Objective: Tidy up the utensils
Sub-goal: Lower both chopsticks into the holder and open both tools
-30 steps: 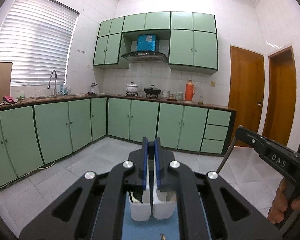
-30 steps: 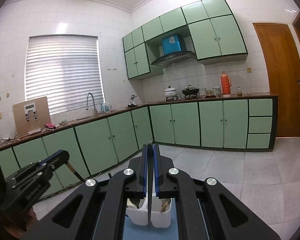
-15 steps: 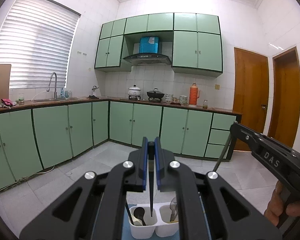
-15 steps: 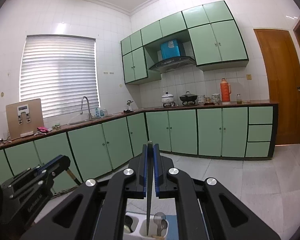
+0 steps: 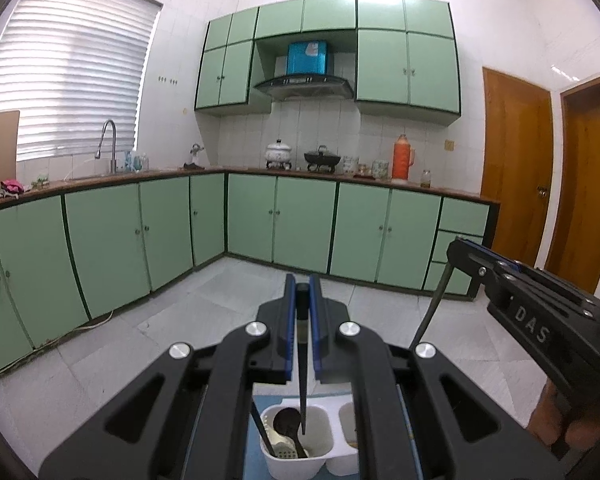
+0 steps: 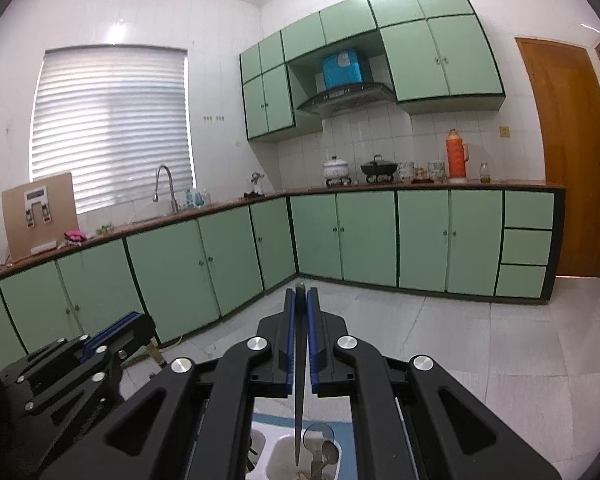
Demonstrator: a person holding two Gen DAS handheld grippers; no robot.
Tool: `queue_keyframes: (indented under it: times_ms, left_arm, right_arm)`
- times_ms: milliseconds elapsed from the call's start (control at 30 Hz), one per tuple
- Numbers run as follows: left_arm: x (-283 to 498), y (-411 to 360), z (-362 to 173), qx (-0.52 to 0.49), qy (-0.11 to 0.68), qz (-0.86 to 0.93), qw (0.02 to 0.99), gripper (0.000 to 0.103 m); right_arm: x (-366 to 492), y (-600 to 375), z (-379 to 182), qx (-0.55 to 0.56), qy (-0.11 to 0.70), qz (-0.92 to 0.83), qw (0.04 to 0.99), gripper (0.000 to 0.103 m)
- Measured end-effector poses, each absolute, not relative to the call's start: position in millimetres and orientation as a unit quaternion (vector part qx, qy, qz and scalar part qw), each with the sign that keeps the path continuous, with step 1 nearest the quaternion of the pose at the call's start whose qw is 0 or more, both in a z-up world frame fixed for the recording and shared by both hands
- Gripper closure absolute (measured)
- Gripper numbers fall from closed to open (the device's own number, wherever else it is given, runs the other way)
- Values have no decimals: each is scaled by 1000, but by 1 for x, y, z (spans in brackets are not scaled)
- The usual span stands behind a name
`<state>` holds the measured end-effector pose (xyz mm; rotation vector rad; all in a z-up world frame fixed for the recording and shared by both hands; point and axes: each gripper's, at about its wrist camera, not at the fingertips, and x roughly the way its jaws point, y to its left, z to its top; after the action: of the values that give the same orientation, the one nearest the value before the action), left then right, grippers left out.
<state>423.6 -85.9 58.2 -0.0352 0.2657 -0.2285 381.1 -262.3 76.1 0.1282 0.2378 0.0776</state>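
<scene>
Left wrist view: the left gripper (image 5: 302,312) is clamped on a dark chopstick (image 5: 302,384) that points down toward 6 o'clock, its tip inside the left compartment of a white holder (image 5: 288,466). That compartment already has a black spoon (image 5: 286,420). At 3 o'clock the right gripper (image 5: 456,250) holds its own thin dark stick (image 5: 430,312).

Right wrist view: the right gripper (image 6: 300,312) is closed on a thin utensil (image 6: 299,392) hanging over the holder (image 6: 284,458). A metal spoon (image 6: 326,450) stands there. The left gripper (image 6: 138,326) sits at 8 o'clock.
</scene>
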Motion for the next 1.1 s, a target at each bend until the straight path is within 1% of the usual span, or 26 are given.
queue_keyframes:
  times_ms: [333, 733, 967, 1000, 1067, 1100]
  left_arm:
    - [439, -80, 25, -14, 161, -102, 981, 97]
    - [446, -78, 1, -4, 196, -94, 976, 96]
    - [444, -70, -4, -13, 206, -90, 974, 95]
    - [443, -68, -4, -15, 207, -90, 974, 94]
    - [441, -66, -3, -18, 205, -88, 975, 86]
    - [439, -66, -3, -20, 204, -87, 975, 78]
  right_arm:
    - [389, -262, 34, 71, 156, 41, 984, 97]
    - [389, -269, 10, 86, 186, 26, 978, 97]
    - [390, -274, 0, 101, 209, 26, 972, 97]
    - [388, -274, -1, 102, 209, 25, 972, 96]
    - [386, -275, -1, 103, 208, 23, 972, 95]
    - [386, -276, -1, 104, 210, 22, 972, 90]
